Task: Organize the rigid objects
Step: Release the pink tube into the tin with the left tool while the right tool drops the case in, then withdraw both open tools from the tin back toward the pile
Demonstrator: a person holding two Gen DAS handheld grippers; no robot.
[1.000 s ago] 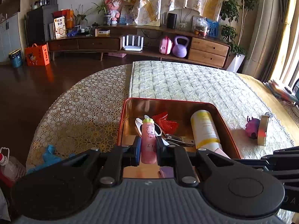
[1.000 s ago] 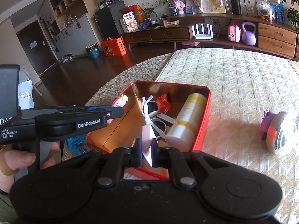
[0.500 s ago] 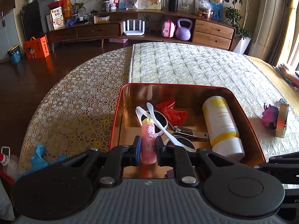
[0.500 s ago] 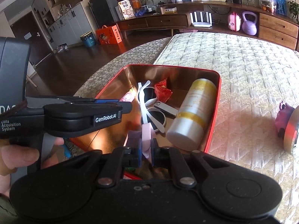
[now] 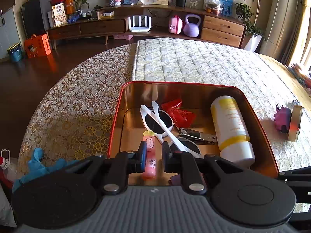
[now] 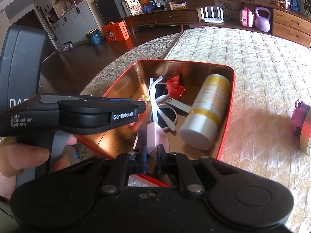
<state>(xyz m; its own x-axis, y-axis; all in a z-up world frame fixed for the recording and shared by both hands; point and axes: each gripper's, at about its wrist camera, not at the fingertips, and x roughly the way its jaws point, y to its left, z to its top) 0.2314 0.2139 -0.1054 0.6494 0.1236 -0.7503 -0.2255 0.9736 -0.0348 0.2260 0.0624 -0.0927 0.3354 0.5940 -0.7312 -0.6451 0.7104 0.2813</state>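
Left gripper is seen clamped narrowly on a pink tube, low inside the near end of the red tin; the tube is judged light, stiff and smooth, so mid-body is the safest place to be held, where the pads sit now. Right gripper is nearly closed on a thin pink slab, also over the tin's near edge; what the slab is cannot be told, though it looks light, flat and rigid, best pinched across its faces. Beyond, in the tin, white sunglasses are noted as fragile at the arms, to be taken by the frame. A nail clipper, small and slippery metal, lies beside them. The bottle, the bulkiest piece, is probably heaviest and apt to roll. A red wrapper is farthest. Outside, on the quilt, a purple toy leans against a roll.
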